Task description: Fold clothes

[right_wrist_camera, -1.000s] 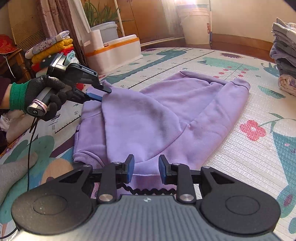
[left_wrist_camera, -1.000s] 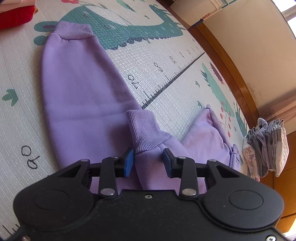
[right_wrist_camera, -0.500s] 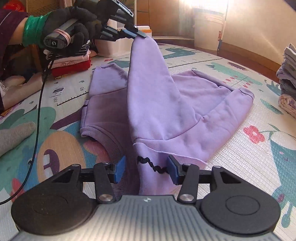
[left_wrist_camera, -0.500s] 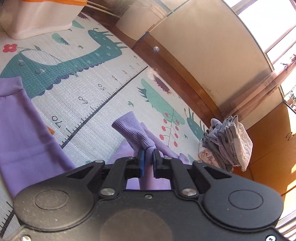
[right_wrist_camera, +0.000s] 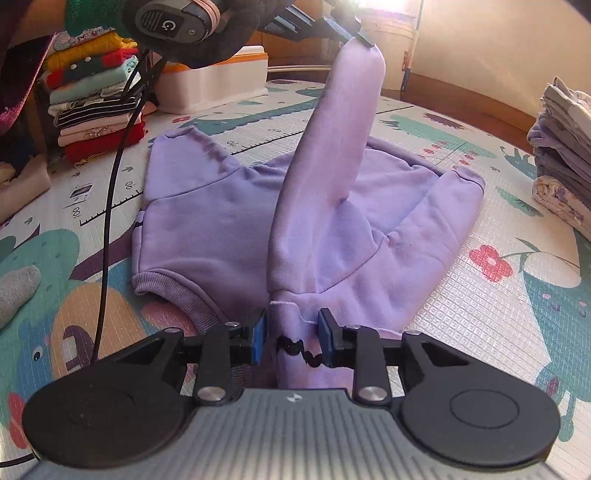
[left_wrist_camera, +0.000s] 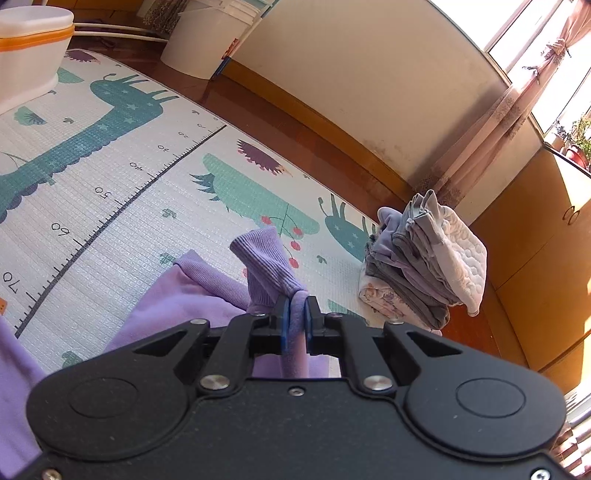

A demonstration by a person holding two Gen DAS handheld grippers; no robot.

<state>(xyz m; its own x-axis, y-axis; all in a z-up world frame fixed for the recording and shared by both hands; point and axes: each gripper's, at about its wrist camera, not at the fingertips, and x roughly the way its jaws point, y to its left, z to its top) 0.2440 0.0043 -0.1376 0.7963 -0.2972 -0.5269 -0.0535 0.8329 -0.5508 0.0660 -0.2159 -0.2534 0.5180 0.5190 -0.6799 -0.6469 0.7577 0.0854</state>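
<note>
The purple sweatshirt [right_wrist_camera: 229, 214] lies spread on the play mat [right_wrist_camera: 480, 314]. The left gripper [left_wrist_camera: 294, 321] has its fingers pinched on the sleeve [right_wrist_camera: 332, 155] near the cuff [left_wrist_camera: 264, 266], holding it up high. The right gripper [right_wrist_camera: 291, 332] sits low with fingers wide around the sleeve's base, not closed.

Left gripper [left_wrist_camera: 294, 320]: black body, two round caps, silver screws, blue pads. Right gripper [right_wrist_camera: 292, 330]: ribbed grey housing, black linkages, blue pads. Gloved hand [right_wrist_camera: 221, 33] wore dark fabric with green cuff; black cable [right_wrist_camera: 107, 206] trailed below.
</note>
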